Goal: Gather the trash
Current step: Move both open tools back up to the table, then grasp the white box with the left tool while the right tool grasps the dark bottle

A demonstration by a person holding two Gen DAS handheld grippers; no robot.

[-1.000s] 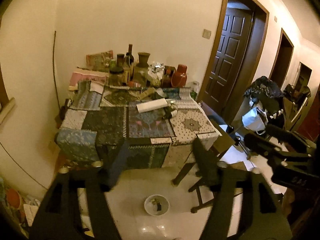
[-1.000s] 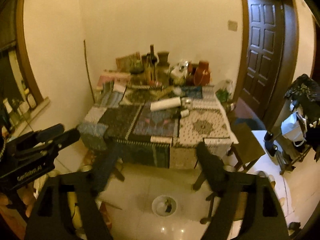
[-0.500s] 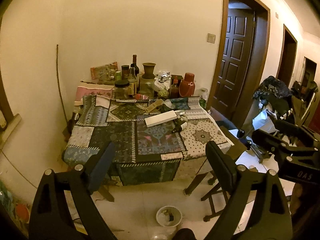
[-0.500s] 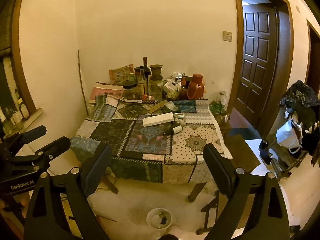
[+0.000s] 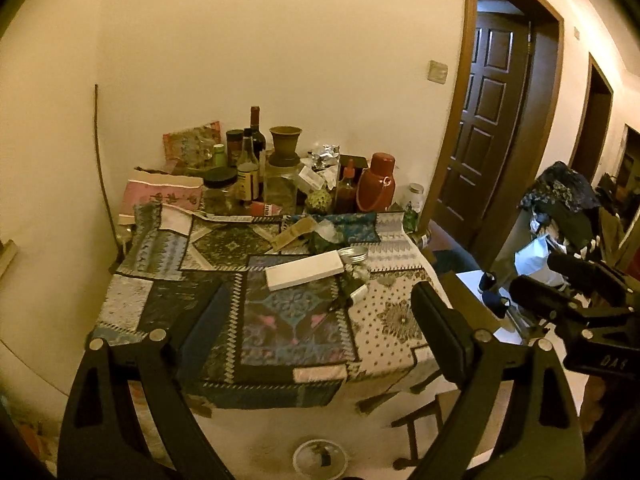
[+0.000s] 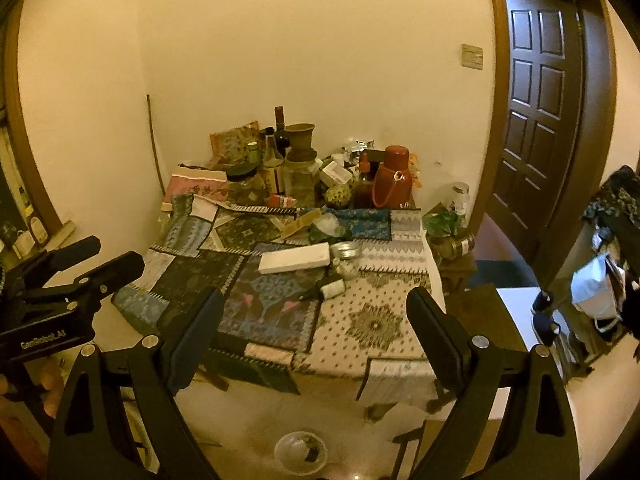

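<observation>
Progress: honestly you're right at the start, nothing is picked up yet as far as I can see, so basically the whole cleanup is left.
Left gripper (image 5: 316, 308): your tongs are spread wide with nothing in them. They've just been opening up, and only the tablecloth shows in the gap.
Right gripper (image 6: 312, 316): same deal, gaping wide and holding nothing, just hanging in front of the table.
Table (image 5: 384, 320): patchwork cloth, jammed with bottles and jars along the wall side, so you've got sorting to do.
Trash on the table: my guess is the crumpled clear wrapper (image 5: 330, 229) near the middle back and the scrunched foil (image 5: 325, 154) behind the bottles. Both look light and crinkly, so they'll squash when pinched.
White box (image 5: 305, 270): flat, lying mid-table, can't tell if it's trash or a keeper.
Small white tube (image 6: 333, 287): lying just past the box toward you, could be junk too.
Bin: little round white bin (image 6: 301, 453) on the floor in front of the table, with a bit of stuff already in it.
</observation>
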